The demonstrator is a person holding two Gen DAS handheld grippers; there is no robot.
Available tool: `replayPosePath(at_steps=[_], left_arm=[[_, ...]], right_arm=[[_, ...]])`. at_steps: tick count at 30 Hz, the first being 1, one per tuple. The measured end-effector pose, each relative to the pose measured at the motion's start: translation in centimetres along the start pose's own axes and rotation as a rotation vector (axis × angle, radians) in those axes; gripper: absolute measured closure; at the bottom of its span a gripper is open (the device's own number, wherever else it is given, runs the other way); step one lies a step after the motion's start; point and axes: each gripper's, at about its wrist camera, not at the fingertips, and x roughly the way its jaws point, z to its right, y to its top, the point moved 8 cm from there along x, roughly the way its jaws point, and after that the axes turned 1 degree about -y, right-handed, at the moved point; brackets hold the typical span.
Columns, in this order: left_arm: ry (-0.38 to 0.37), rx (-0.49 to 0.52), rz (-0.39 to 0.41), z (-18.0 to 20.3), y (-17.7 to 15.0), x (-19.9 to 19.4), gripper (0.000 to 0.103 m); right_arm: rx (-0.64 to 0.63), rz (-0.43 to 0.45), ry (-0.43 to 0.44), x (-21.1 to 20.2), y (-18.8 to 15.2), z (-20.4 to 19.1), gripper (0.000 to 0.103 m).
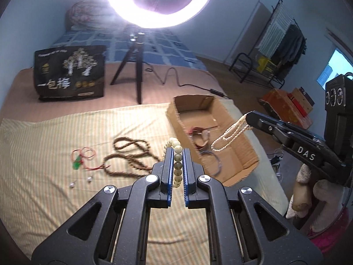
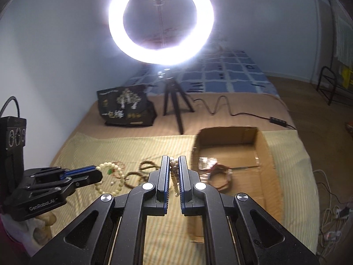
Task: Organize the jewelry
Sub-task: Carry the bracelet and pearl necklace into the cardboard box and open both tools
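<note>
In the left wrist view my left gripper (image 1: 176, 151) is shut on a bracelet of large cream beads (image 1: 177, 170), lifted above the striped cloth (image 1: 55, 143). To the right, my right gripper (image 1: 249, 116) is shut on a pearl strand (image 1: 227, 135) that dangles over the open cardboard box (image 1: 174, 117). The right wrist view shows the pearl strand (image 2: 174, 178) clamped in my right gripper (image 2: 173, 158). At its left, the left gripper (image 2: 98, 173) carries the cream bracelet (image 2: 114, 177). A red bracelet (image 1: 198, 138) and a clear bangle (image 1: 213, 162) lie in the box.
On the cloth lie a brown bead necklace (image 1: 130, 156), a red cord with a green pendant (image 1: 82, 158) and two small earrings (image 1: 80, 182). Behind stand a ring light on a tripod (image 1: 136, 66), its cable (image 1: 174, 77) and a black bag (image 1: 70, 72). The bed drops off right of the box.
</note>
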Motion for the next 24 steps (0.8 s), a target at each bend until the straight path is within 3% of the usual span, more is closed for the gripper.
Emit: replayPosePath(at_steps=[24], left_arm=[[-0.079,0.069,-0.082,8.0,-0.7,7.8,0.098]], right_arm=[[0.131,-0.061,-0.189,0.7,-2.1,12.3,0.097]])
